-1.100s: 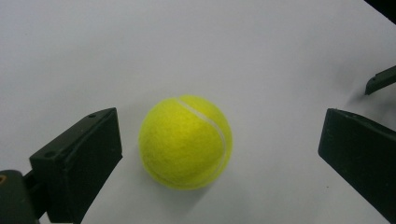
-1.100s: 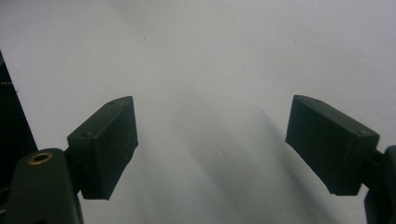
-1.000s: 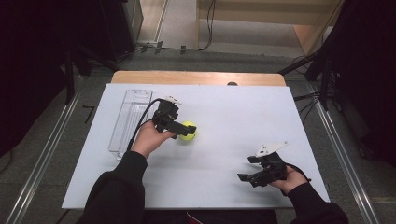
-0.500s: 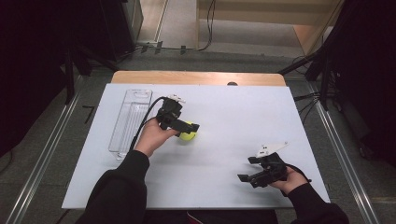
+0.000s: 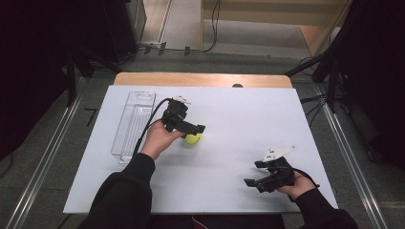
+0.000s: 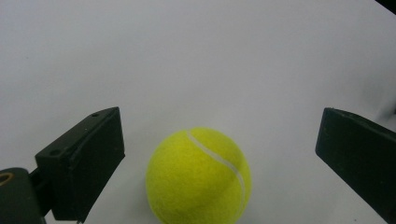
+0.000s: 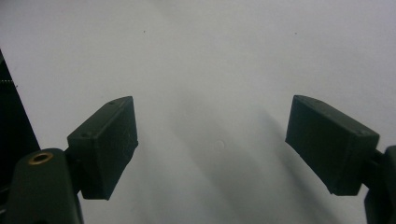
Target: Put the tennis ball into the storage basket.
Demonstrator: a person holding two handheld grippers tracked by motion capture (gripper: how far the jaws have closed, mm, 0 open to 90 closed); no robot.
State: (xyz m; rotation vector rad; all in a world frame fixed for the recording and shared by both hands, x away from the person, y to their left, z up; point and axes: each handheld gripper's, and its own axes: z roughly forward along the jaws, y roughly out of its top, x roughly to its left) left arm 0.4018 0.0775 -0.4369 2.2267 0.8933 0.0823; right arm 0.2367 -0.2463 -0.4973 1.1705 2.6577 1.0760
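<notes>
Since your left hand-held gripper (image 6: 212, 154) already has the tennis ball (image 6: 198, 176) between its jaws, what matters is centring. In the left gripper view the ball sits bottom centre, w/ a gap each side and neither jaw touching. It's closer to the jaw at lower left than the one at right, so I'd nudge the tool toward frame left before squeezing. Jaws are wide and have just begun closing. A ball has no long axis, so approach angle shouldn't matter.

From the high view, the ball (image 5: 193, 138) lies left of centre on the desk (image 5: 239, 109), just past your left tool (image 5: 191, 130). Your right hand-held gripper (image 5: 255, 172), jaws wide w/ nothing between, rests lower right, well apart. Farther off, upper left, sits a clear tray (image 5: 133, 125).
</notes>
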